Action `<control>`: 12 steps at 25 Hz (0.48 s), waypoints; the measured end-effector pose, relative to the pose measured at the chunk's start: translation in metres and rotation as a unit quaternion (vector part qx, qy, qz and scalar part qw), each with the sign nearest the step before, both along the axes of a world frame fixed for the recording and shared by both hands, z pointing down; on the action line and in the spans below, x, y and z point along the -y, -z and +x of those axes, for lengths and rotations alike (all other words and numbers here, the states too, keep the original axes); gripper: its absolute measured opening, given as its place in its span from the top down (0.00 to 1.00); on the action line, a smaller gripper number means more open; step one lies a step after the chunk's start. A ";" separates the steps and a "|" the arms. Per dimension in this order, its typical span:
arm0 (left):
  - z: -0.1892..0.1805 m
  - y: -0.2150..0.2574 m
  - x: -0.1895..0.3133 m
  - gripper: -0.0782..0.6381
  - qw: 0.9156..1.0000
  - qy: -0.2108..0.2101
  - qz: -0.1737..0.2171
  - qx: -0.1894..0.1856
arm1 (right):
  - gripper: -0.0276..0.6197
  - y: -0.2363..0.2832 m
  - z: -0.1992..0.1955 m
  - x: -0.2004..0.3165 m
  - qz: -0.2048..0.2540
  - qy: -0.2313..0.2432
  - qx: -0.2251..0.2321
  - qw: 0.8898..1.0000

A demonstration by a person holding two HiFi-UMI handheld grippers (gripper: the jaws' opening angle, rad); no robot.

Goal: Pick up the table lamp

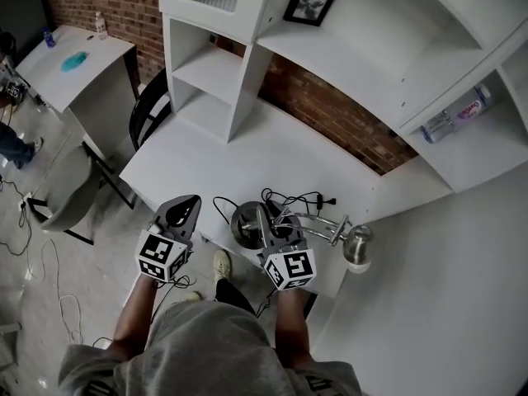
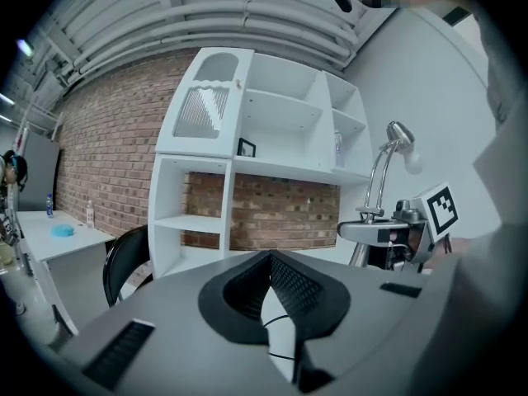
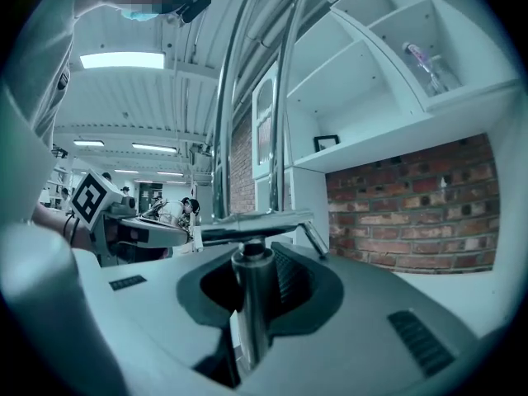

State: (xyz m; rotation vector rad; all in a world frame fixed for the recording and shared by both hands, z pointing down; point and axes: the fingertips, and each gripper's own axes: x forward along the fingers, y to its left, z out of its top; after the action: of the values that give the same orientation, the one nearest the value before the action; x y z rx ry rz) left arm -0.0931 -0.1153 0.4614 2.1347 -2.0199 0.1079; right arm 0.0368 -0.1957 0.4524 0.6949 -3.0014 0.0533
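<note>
My right gripper is clamped on the table lamp: in the right gripper view the jaws press from both sides on a short upright metal post low on the lamp, and a flat metal bar crosses just above them. From there two thin, shiny rods rise straight up past the top of the right gripper view. The lamp is all polished silver metal. It has a round, dark-gleaming base just left of my right jaws, jointed arms that reach away to the right of that gripper, and a small bell-shaped head at the far right end. From the left gripper view the lamp stands upright, with a curved neck and the head hanging at the top. A thin black cord lies in loops on the white desk just ahead of my right gripper. I cannot tell whether the base touches the desk. My left gripper is well to the left of the lamp, apart from it, with its jaws brought together at the tips and nothing between them. Ahead of both grippers stands a white shelf unit against a brick wall. High on it are a framed picture and, to the right, a plastic bottle lying on its side.
</note>
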 end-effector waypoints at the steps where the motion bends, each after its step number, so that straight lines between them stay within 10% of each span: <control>1: 0.004 0.001 -0.004 0.89 1.000 -0.005 0.002 0.000 | 0.84 0.001 0.005 -0.006 0.000 -0.004 0.000 1.000; 12: 0.039 0.009 -0.048 0.89 0.999 -0.043 0.014 0.000 | 0.84 0.005 0.055 -0.060 -0.002 -0.056 -0.004 0.998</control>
State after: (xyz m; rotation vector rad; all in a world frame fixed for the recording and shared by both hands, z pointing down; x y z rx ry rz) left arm -0.0540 -0.0671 0.4519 2.2387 -1.9402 0.0927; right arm 0.0918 -0.1355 0.4470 0.8605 -2.9521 0.0608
